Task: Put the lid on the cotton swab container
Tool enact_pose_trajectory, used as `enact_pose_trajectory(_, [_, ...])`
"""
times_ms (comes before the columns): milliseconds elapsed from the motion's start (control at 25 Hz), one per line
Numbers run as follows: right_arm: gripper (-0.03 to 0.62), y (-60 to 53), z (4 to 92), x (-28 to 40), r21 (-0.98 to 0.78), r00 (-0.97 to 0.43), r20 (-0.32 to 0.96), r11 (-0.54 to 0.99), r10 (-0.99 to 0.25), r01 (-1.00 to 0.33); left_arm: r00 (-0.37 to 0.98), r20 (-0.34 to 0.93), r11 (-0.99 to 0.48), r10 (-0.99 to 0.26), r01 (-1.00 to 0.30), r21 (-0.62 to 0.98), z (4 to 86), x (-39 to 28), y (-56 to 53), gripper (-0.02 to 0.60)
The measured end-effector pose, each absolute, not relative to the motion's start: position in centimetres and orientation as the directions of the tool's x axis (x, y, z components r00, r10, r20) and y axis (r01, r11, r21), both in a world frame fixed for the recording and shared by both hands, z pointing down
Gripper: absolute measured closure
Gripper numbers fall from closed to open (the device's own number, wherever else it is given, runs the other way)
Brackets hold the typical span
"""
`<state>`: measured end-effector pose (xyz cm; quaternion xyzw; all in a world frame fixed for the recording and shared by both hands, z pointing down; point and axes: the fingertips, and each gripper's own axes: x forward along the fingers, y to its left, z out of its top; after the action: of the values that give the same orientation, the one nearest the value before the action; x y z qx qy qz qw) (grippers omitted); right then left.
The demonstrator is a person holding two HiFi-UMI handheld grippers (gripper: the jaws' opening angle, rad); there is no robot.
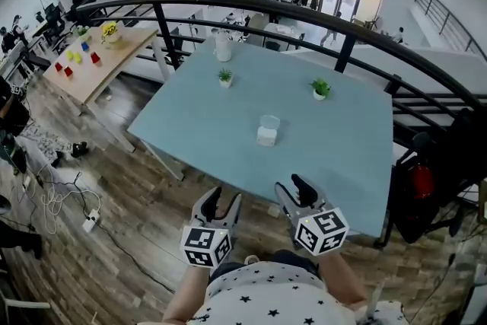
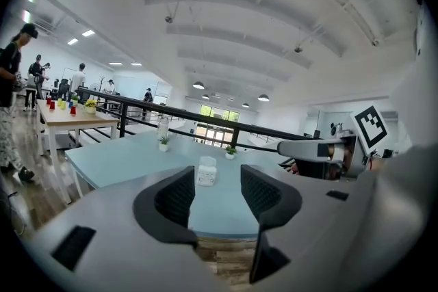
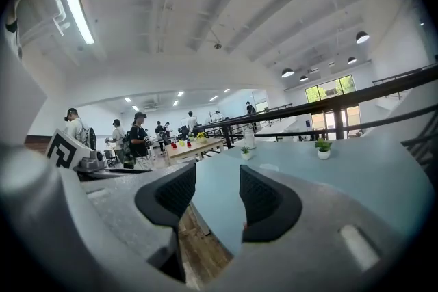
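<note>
Looking at a pale blue rectangular worktop [image 1: 221, 110], with a black curved metal railing [image 1: 251, 5] past its far edge. Both grippers hang off the near edge over the wood plank floor [image 1: 152, 240], well apart from everything on top. Left gripper [image 1: 225, 202]: jaws spread, nothing between them. Right gripper [image 1: 293, 188]: jaws spread, also empty.

Two small green potted plants in white pots sit on the far side, one left [image 1: 224, 78], one right [image 1: 320, 90].

Task item: small white squarish plastic cotton swab container [image 1: 266, 137], mid-worktop, clear of the plants. What I take for the clear roundish plastic lid [image 1: 270, 121] touches its far side or top.

Handling, my guess: both are light, stiff, thin, smooth plastic that will skid or tip if nudged. Pin the container low on its side walls, take the lid by its rim, squeeze gently.

Unclear:
- whether the lid lies behind the container or already rests on it; too small to tell
- can't pick the container out in the right gripper view
- label print unreadable
</note>
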<state>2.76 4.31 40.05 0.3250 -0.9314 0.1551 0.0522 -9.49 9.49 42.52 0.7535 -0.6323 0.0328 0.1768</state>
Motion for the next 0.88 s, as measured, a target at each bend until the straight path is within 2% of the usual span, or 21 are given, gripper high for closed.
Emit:
enact_pose_trajectory(520, [0.399, -1.1, 41.6, 2.0, -0.274, -0.755, 0.224, 0.704, -0.616, -0.656, 0.272, 0.286, -0.197, -0.919, -0.944, 0.265, 44.7, -10.5, 2.9, 0.391])
enact_pose_trajectory(880, [0.400, -8.9, 42.5, -0.4, -0.274, -0.732, 0.240, 0.679, -0.638, -0.682, 0.363, 0.331, -0.300, -0.871, -0.926, 0.227, 46.7, -10.3, -4.4, 0.379])
